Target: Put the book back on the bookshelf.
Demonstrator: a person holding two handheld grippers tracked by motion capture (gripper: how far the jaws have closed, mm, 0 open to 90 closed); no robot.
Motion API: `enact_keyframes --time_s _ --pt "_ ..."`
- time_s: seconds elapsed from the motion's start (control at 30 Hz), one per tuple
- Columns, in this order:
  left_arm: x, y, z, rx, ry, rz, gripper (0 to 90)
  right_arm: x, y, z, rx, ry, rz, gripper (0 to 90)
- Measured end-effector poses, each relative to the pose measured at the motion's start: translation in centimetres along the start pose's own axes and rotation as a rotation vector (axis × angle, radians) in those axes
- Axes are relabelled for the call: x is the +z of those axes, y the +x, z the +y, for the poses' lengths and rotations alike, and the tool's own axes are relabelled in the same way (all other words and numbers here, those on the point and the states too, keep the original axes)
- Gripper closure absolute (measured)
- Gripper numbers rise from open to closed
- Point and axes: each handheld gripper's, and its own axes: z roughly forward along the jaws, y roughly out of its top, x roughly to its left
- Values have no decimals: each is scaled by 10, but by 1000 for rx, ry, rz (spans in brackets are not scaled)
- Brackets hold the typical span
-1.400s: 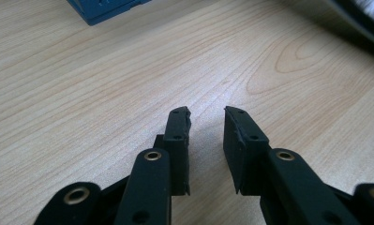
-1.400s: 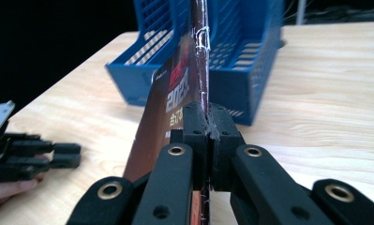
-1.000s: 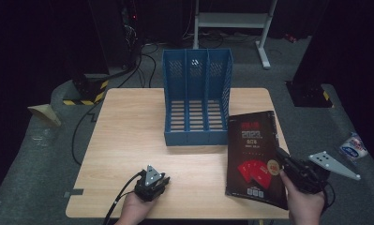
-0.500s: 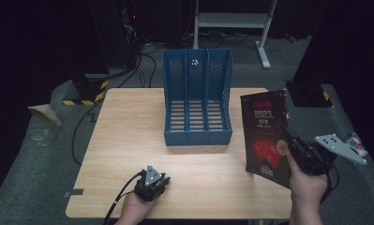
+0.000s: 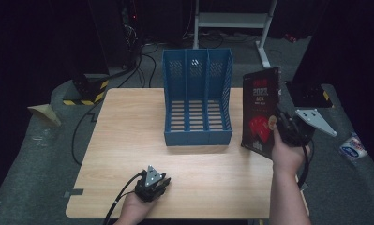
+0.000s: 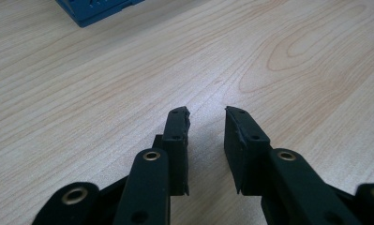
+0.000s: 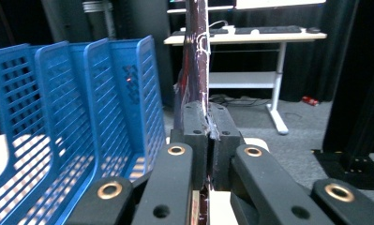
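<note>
High view: right tool (image 5: 287, 127) clamps book (image 5: 260, 110) upright, long axis vertical; left tool (image 5: 151, 182) open.

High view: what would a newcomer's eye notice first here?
First, the blue file rack with three slots, standing at the far middle of the wooden table. Next, the dark book with red print, held upright just right of the rack by the right gripper, fingers shut on its edge.

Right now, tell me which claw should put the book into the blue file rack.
The right claw. It is shut on the book, held upright just right of the blue file rack. The left claw rests open and empty near the table's front edge, farther from both.
</note>
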Motion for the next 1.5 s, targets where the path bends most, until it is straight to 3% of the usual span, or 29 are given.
enact_keyframes --time_s 0.17,0.4,0.6,0.9,1.3,1.37,1.43,1.5 --pt "0 1 0 14 1 -1 700 27 8 1 -9 -10 -30 874" --pt "0 1 0 25 1 -2 699 47 15 -6 -14 -21 -59 873" --pt "0 1 0 28 2 -2 699 38 19 -19 -24 -38 -54 872" --pt "0 -1 0 19 1 -9 700 25 20 -47 -31 -10 -51 871" --pt "0 0 0 25 2 -6 700 -4 23 -66 -23 -68 -40 871" --pt "0 1 1 23 2 -21 678 -10 26 -69 -26 -79 -35 871" --pt "0 1 3 12 5 -62 652 -17 28 -71 -27 -86 -33 871" --pt "-3 1 12 0 -19 -96 638 -26 28 -73 -20 -102 -30 871"
